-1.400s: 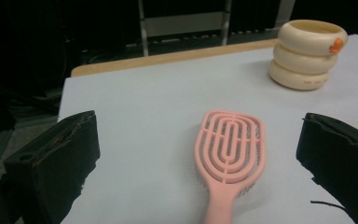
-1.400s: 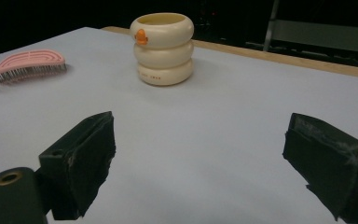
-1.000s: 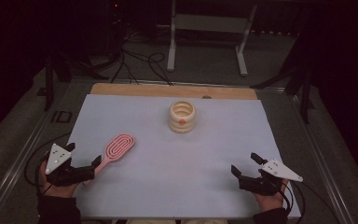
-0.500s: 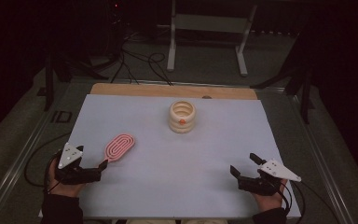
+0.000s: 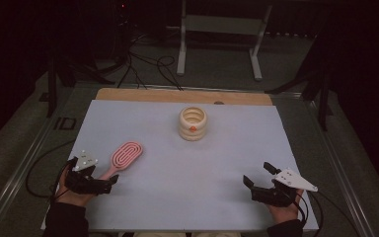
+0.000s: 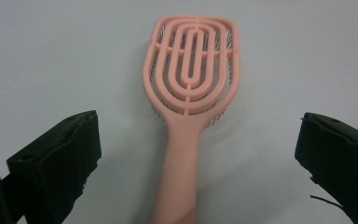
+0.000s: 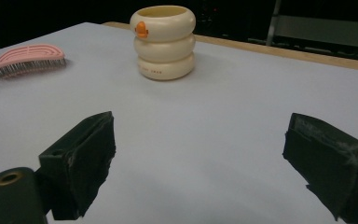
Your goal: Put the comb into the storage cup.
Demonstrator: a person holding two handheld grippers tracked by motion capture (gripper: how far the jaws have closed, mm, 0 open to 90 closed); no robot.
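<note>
A pink vented hairbrush (image 5: 123, 157) lies flat on the white table mat at the left, its handle pointing at my left gripper (image 5: 107, 184). In the left gripper view the brush (image 6: 191, 70) runs straight away from me. My left gripper (image 6: 198, 154) stands wide open, one jaw on each side of the handle and neither touching it. A cream ribbed cup (image 5: 193, 123) with an orange mark stands upright at the mat's centre back. My right gripper (image 5: 256, 175) rests open near the front right, holding nothing. In its own view my right gripper (image 7: 200, 144) faces the cup (image 7: 164, 42) and the brush (image 7: 28, 56).
The white mat (image 5: 227, 163) covers a wooden tabletop whose bare strip (image 5: 143, 95) shows at the back. A grey metal stand (image 5: 217, 29) and cables lie on the dark floor beyond the table.
My left gripper has shifted slightly toward the front edge and turned, so its jaws now straddle the brush handle's end. The brush, the cup and my right gripper have stayed put.
</note>
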